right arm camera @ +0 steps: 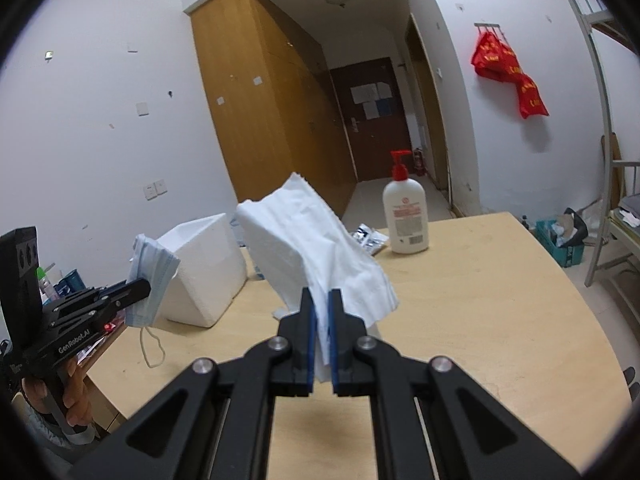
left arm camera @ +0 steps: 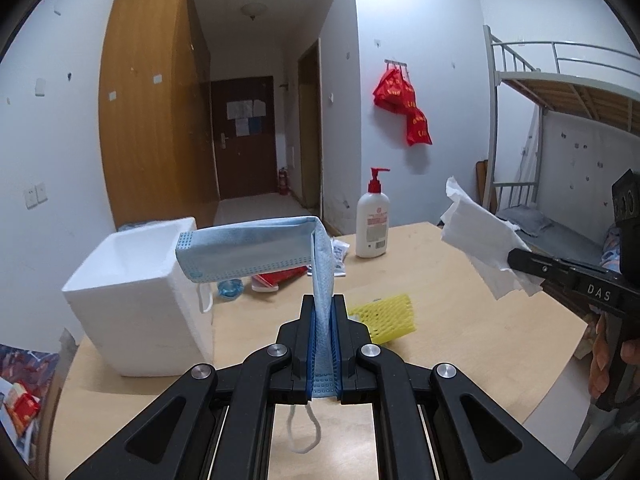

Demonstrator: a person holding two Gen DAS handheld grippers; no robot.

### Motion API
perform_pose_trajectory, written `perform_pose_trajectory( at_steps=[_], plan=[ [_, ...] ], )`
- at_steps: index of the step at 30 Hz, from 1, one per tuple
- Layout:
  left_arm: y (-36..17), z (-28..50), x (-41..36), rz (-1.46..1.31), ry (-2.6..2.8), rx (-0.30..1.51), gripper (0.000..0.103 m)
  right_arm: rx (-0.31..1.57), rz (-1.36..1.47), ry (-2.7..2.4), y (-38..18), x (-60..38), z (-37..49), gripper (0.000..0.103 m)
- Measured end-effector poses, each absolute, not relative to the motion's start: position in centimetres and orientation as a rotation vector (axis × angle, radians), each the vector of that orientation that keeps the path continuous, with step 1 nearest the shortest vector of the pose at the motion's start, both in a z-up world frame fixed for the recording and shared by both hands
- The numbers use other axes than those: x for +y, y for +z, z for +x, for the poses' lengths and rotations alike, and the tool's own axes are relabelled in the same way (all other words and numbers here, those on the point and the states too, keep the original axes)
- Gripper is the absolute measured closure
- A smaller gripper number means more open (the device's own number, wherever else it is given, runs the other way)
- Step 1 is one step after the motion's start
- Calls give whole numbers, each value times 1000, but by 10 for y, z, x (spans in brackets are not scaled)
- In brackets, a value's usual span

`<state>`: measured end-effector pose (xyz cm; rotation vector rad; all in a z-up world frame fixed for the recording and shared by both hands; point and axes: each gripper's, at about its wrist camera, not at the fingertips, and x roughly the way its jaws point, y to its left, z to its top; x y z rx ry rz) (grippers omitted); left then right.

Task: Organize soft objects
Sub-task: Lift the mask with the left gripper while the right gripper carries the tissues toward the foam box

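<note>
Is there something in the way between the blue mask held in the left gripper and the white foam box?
Nothing visible does. The blue mask hangs from the left gripper beside the open white foam box, with only air between them.

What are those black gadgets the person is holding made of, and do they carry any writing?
Both grippers, left and right, are matte black linkages with silver round-headed bolts and blue dotted pads lining the fingers. The left reads "GenRobot.AI" and shows a small red light; the right reads "DAS". A light blue sleeve shows.
</note>
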<state>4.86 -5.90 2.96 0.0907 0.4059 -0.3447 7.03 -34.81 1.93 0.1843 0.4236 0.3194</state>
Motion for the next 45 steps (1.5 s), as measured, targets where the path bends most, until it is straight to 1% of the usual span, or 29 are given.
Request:
perform_pose_trajectory(
  at_steps=[11,28,45],
  plan=[
    [39,30,-21,49,-245,384,96,395,146,392,28,-323,66,95],
    [46,8,40,22,-47,363,96,403,78,652,32,-237,85,95],
    [48,9,65,18,-5,352,96,422,21,748,41,-184,95,95]
  ],
)
